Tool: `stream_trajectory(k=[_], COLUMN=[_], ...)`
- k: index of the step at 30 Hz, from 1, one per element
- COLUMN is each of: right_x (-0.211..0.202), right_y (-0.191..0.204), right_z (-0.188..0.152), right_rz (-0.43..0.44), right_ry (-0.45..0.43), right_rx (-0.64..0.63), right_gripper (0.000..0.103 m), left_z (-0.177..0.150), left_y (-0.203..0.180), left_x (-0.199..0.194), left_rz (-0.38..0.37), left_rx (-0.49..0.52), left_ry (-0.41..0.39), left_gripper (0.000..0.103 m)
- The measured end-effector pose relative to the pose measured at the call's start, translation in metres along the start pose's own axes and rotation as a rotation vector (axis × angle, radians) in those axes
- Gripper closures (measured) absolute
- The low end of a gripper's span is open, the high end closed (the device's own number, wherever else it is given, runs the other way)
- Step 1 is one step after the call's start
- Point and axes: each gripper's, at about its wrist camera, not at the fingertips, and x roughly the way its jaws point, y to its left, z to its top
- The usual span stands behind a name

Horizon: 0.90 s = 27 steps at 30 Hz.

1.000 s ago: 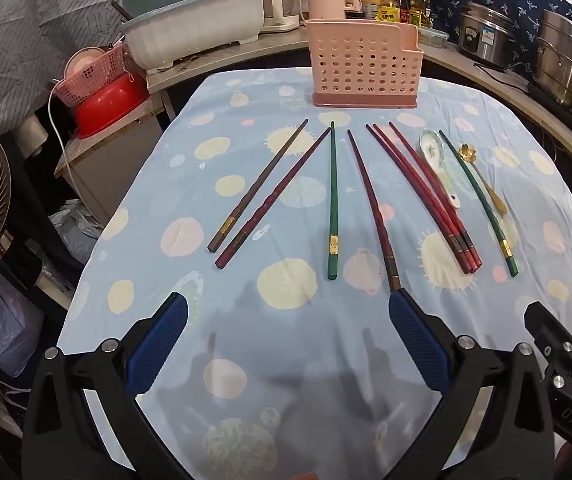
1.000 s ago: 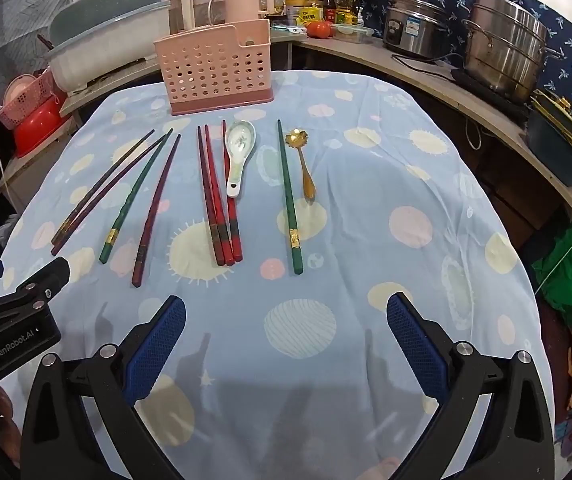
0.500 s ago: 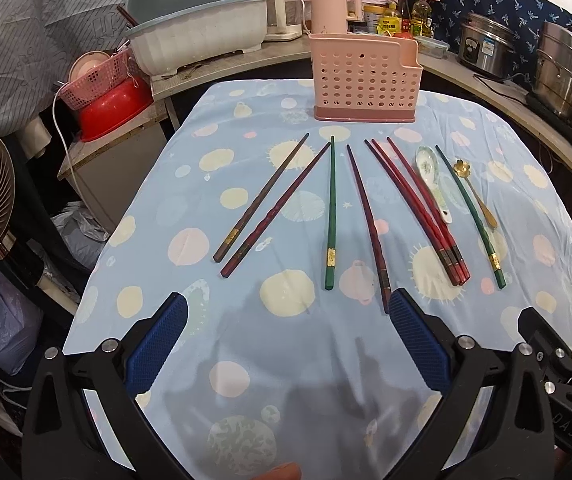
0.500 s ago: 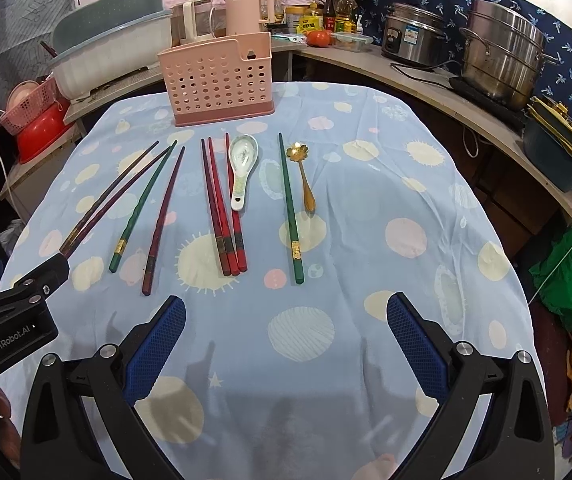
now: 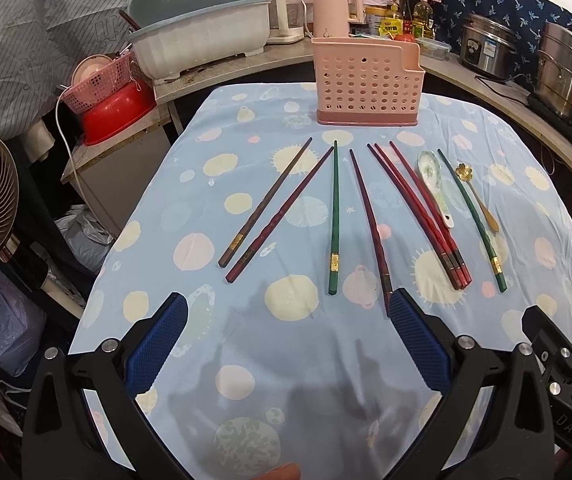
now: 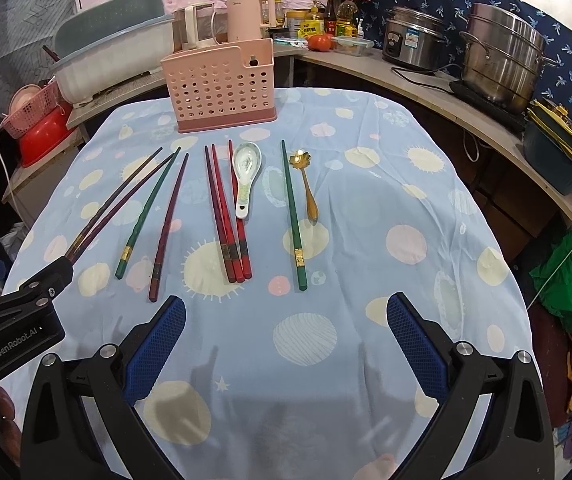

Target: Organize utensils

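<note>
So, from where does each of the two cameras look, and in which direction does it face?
Left wrist: sits on the left tongs, low over the near table edge, facing the pink basket; shows its own open blue fingers and, lower right, part of the right tongs.
Right wrist: sits on the right tongs, further right, facing the same way; shows its open fingers and, at left, part of the left tongs.
Shared: basket, chopsticks, white spoon, gold spoon, blue tablecloth.

A crowded home kitchen — at the upper right of the frame a steel rice cooker and stacked steel steamer pot, cooking oil bottles at top centre.
</note>
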Motion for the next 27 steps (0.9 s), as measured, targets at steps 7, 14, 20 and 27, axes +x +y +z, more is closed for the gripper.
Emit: stream_trajectory(k=[7, 14, 20, 27], right_x=[-0.004, -0.007, -0.007, -0.006], right_y=[0.002, 0.002, 0.002, 0.004], right_z=[0.006, 0.011, 0.011, 0.012], right_rz=[0.002, 0.009, 0.011, 0.014], right_ry=[-0.007, -0.016, -0.014, -0.011], right_rx=[-0.001, 0.002, 0.003, 0.002], right_gripper=[0.006, 0.006, 0.006, 0.006], left_z=[0.004, 0.007, 0.008, 0.009], left_y=[0.000, 0.000, 0.001, 0.003], left_x=[-0.002, -0.006, -0.007, -0.006], left_rz=[0.007, 0.005, 0.008, 0.012], left_rx=[0.001, 0.000, -0.004, -0.006], left_ry=[-0.006, -0.016, -0.015, -0.011], left_gripper=[0.007, 0.007, 0.007, 0.007])
